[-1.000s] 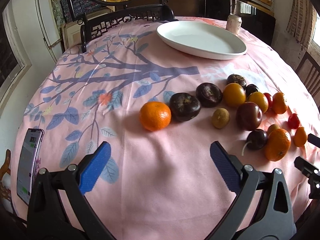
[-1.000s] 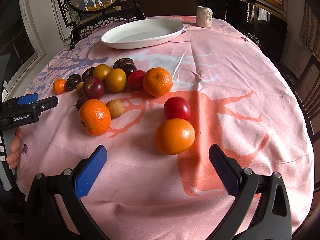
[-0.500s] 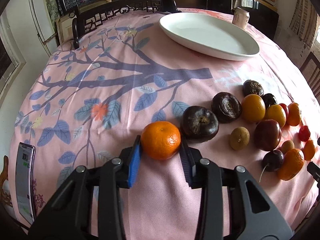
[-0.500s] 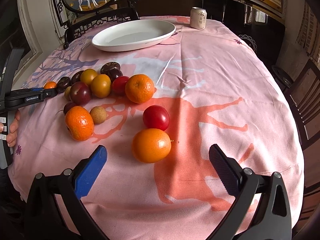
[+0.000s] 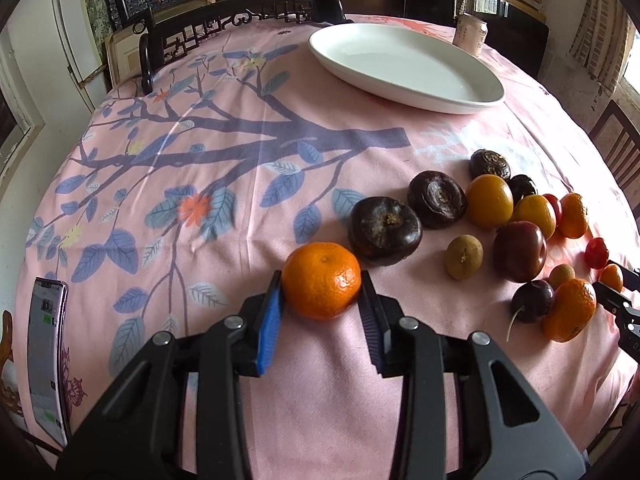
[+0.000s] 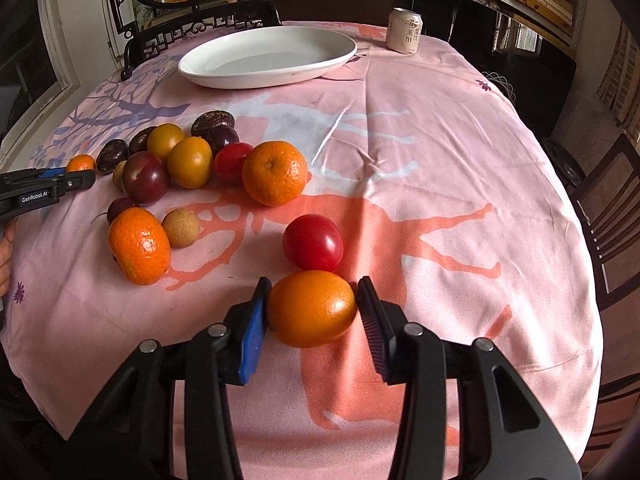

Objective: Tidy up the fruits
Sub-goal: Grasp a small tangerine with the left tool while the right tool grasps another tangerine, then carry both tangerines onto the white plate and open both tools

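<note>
1. Left gripper: both pads pressed against a mandarin resting on the pink tablecloth, just beside a dark fruit.
2. Right gripper: closed around a smooth orange, which touches a red fruit.
3. White platter: far side, apart from the fruits.
4. Can: Chinese characters, unreadable.
5. Lettering "GenRobot.AI" on the left gripper's body.
</note>
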